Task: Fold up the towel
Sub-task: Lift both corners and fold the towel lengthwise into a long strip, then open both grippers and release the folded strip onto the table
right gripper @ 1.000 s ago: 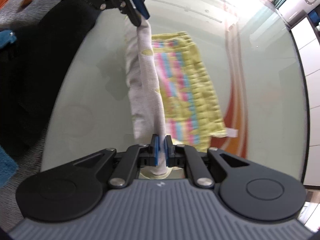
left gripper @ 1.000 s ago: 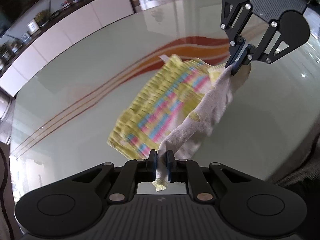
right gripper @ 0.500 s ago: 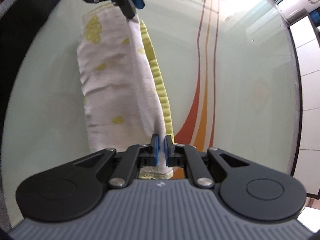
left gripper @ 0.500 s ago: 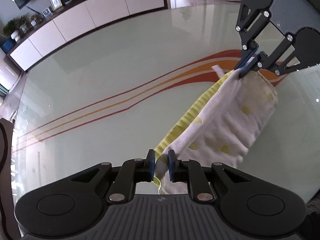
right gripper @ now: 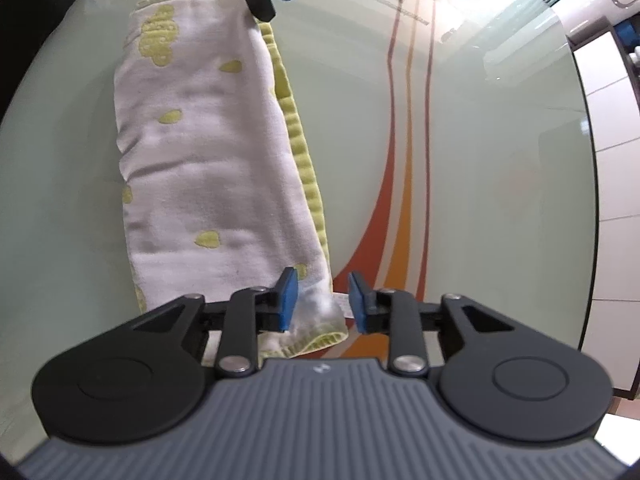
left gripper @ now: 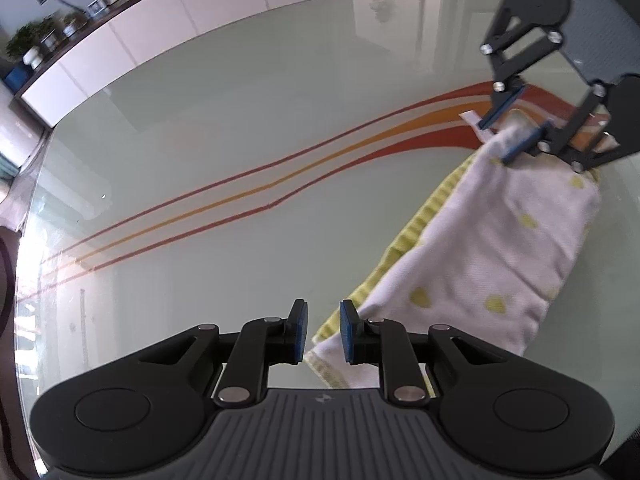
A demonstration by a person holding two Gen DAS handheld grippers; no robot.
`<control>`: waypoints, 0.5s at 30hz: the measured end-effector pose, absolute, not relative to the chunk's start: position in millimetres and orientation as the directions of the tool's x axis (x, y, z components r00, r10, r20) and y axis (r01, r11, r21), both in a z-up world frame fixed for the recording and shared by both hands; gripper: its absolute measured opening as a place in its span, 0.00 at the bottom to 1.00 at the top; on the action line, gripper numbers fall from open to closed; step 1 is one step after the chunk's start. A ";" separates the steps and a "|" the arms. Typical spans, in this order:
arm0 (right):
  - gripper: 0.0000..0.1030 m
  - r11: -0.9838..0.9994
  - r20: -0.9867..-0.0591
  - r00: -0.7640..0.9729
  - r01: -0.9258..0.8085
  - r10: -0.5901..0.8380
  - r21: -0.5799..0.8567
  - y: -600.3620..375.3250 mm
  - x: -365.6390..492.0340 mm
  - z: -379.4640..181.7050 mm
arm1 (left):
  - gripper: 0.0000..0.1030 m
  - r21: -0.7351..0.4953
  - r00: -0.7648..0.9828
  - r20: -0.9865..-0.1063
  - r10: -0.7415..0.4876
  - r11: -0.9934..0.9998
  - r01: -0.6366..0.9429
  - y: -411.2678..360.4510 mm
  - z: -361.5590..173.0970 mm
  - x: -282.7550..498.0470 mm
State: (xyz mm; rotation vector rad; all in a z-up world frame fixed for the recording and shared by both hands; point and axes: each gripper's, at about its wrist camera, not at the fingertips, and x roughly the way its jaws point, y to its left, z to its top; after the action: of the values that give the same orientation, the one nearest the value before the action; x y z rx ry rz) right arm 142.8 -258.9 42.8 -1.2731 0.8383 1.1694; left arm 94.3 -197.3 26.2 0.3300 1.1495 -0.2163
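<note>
Glass table, folded towel flat on it

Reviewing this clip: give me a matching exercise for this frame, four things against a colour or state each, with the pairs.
Things:
1. towel
2. table
3. left gripper
4. cabinet

States:
A. white doors, plants and frames on top
B. jaws opening, cloth corner just beneath
C. folded over, white side with yellow spots up
D. pale green glass with orange and red stripes

Pairs: 1-C, 2-D, 3-B, 4-A
</note>
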 end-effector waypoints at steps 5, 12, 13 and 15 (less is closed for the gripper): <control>0.62 -0.021 -0.906 0.354 -0.929 0.233 -0.368 -272.2 132.6 45.7 | 0.25 0.165 0.416 -0.909 0.031 0.942 0.291 -199.0 28.1 91.0; 0.88 0.052 -0.834 0.483 -0.871 0.268 -0.488 -298.0 87.6 54.3 | 0.39 0.129 0.387 -0.920 0.057 0.979 0.161 -196.6 37.1 71.7; 0.89 0.086 -0.828 0.492 -0.869 0.269 -0.488 -301.8 83.2 56.2 | 0.42 0.120 0.382 -0.922 0.057 0.982 0.142 -197.2 38.9 67.8; 0.90 0.171 -0.817 0.504 -0.864 0.280 -0.474 -311.9 74.2 57.9 | 0.49 0.103 0.371 -0.927 0.057 0.989 0.106 -198.6 42.5 59.9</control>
State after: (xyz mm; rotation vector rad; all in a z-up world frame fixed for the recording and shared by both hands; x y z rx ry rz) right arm 74.2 -311.9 57.9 -1.1130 0.6467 0.8974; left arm 59.9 -198.6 42.5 0.1545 1.1912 -0.0313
